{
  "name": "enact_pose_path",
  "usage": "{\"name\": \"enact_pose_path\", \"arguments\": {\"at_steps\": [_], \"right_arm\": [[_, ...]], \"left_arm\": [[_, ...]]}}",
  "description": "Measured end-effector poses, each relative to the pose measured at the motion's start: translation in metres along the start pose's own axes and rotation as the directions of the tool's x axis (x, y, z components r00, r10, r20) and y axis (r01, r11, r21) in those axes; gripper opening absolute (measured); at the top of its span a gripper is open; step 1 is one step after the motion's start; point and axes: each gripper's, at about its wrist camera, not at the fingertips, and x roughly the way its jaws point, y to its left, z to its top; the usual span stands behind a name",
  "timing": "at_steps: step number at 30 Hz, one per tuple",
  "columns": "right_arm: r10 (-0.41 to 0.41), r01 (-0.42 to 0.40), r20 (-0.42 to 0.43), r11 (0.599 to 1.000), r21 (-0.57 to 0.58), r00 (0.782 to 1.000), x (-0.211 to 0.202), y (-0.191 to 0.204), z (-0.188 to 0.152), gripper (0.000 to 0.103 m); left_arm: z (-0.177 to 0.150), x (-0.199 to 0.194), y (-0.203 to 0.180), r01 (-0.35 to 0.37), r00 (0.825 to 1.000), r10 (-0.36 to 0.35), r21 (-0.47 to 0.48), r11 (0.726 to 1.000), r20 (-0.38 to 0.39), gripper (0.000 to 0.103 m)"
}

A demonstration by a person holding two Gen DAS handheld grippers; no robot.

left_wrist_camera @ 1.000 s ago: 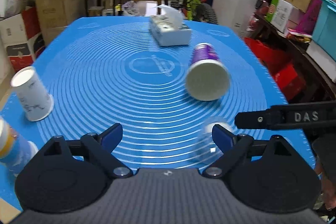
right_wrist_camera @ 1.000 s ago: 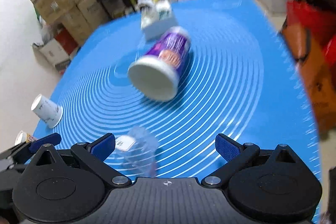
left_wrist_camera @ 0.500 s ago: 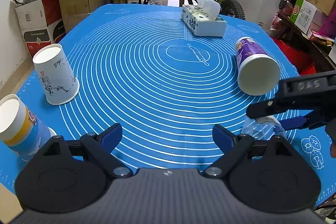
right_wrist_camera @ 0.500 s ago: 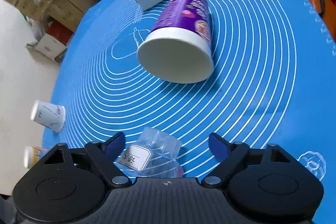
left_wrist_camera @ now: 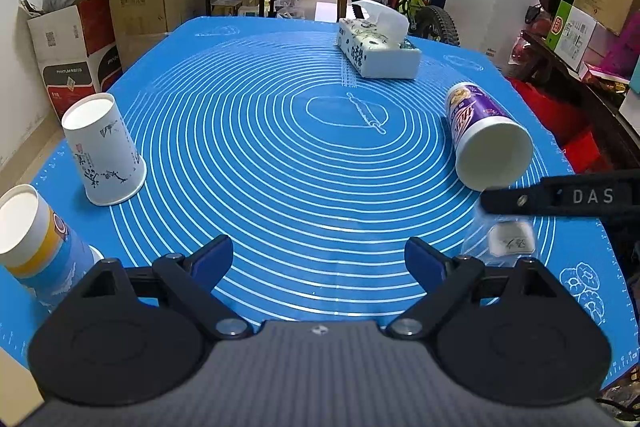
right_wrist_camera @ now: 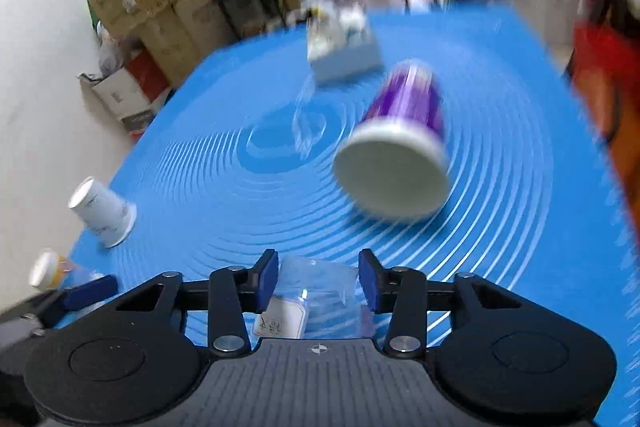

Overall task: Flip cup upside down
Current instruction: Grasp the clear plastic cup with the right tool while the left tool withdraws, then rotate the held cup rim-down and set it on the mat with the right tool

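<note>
**Open middle, cluttered edges**

The blue ringed mat (left_wrist_camera: 280,155) on the desk lies bare across its centre. A purple paper cup on its side (left_wrist_camera: 486,143) blocks the right; two upside-down paper cups (left_wrist_camera: 104,151) (left_wrist_camera: 36,239) crowd the left edge; a white tissue box (left_wrist_camera: 378,53) stands at the far side.

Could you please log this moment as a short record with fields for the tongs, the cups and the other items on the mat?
left tongs: open, holding nothing
right tongs: closed on the clear cup
clear cup: transparent, bears a white label
purple cup: on its side, mouth facing the cameras
white cup: upside down on the mat
yellow-banded cup: at the left mat edge
tissue box: far side of mat
</note>
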Motion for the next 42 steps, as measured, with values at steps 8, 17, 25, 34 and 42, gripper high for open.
{"name": "enact_pose_path", "arguments": {"at_steps": [8, 17, 25, 34, 42], "right_arm": [[-0.097, 0.16, 0.235, 0.95, -0.268, 0.967, -0.021, 0.019, -0.042, 0.049], [-0.075, 0.157, 0.261, 0.938, -0.31, 0.963, -0.027, 0.018, -0.07, 0.053], [-0.078, 0.137, 0.253, 0.965, -0.226, 0.964, -0.051, 0.006, -0.085, 0.078], [-0.098, 0.127, 0.207, 0.983, -0.135, 0.973, -0.097, -0.014, -0.127, 0.084], [-0.122, 0.147, 0.187, 0.98, -0.13, 0.975, -0.117, -0.023, -0.151, 0.085]], "left_arm": [[-0.004, -0.004, -0.013, 0.003, 1.0, -0.004, 0.032, 0.999, 0.019, 0.092], [-0.016, -0.006, -0.023, 0.019, 1.0, -0.02, 0.063, 0.998, 0.02, 0.092], [-0.029, -0.028, -0.028, 0.026, 0.998, -0.031, 0.078, 0.997, 0.063, 0.092], [-0.055, -0.056, -0.042, 0.053, 0.994, -0.064, 0.124, 0.991, 0.086, 0.092], [-0.076, -0.069, -0.06, 0.086, 0.991, -0.103, 0.179, 0.98, 0.083, 0.092]]}}
